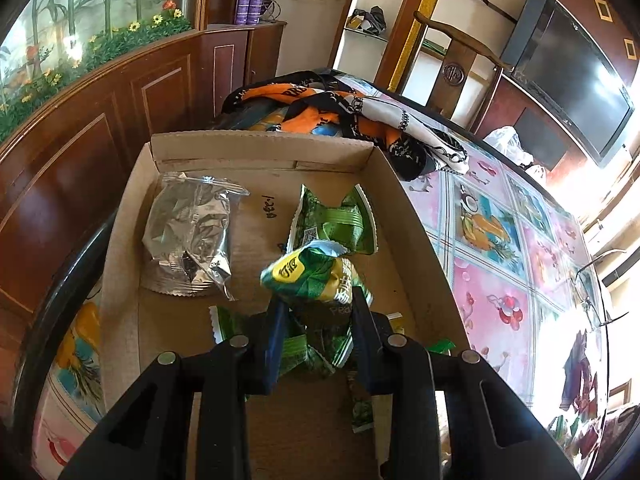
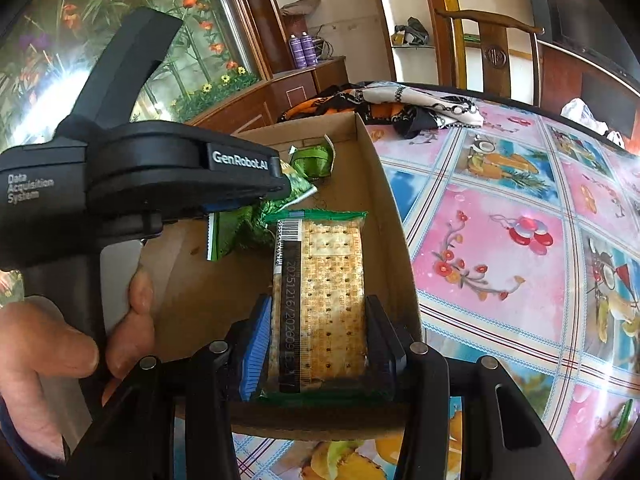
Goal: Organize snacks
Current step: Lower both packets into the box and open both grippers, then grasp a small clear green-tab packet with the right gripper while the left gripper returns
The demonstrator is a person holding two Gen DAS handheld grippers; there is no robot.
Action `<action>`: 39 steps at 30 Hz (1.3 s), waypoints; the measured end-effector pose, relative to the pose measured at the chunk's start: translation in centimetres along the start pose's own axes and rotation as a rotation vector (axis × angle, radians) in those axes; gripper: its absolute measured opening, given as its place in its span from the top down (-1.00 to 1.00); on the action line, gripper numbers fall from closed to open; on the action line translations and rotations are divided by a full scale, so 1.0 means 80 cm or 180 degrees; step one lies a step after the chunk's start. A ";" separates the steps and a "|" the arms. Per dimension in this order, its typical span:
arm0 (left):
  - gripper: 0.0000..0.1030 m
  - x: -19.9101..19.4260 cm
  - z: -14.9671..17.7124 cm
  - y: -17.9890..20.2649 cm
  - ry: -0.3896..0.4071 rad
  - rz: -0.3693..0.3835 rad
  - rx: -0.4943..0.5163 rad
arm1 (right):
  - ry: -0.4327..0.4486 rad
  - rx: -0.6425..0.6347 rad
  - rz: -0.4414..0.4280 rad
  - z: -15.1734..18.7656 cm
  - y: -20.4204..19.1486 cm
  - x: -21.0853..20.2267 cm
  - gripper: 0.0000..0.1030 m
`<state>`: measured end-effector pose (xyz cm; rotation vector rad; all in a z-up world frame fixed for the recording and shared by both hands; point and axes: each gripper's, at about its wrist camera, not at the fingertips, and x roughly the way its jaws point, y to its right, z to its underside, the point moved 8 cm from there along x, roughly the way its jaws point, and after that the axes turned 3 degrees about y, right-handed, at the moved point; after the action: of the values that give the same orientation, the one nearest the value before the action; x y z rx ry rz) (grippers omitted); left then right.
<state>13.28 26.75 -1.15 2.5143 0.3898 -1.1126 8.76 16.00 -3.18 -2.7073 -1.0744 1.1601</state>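
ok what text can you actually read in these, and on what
"GenRobot.AI": left gripper body, seen from the right wrist.
"Data Acquisition System": same body, further back.
"20251216/202609...": black strip on the cracker pack; last digits unclear.
Barcode on that pack: digits too small.
Handwritten marks on the box floor: not legible.
Yellow logo and white characters on the green packet: too distorted.
Scarf lettering: blurred.

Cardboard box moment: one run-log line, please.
left tongs: shut on green snack packet | right tongs: shut on cracker pack | both over cardboard box
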 end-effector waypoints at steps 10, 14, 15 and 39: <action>0.25 -0.008 -0.003 0.005 0.0086 0.0056 0.0004 | 0.0198 -0.0089 0.0009 -0.012 -0.003 -0.029 0.02; 0.21 -0.014 -0.006 0.007 0.0155 0.0081 0.0008 | 0.0289 -0.0069 0.0002 -0.020 0.000 -0.043 -0.10; 0.21 -0.014 -0.006 0.007 0.0167 0.0086 0.0009 | 0.0338 -0.0070 0.0024 -0.022 0.001 -0.048 -0.19; 0.17 -0.041 -0.001 0.061 0.0456 0.0276 0.0456 | 0.0999 0.0032 0.0910 -0.034 0.074 -0.146 -0.96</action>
<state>13.09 22.11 2.42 2.7178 0.2433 -0.9620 8.27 5.19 4.68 -2.9700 -0.6566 0.7171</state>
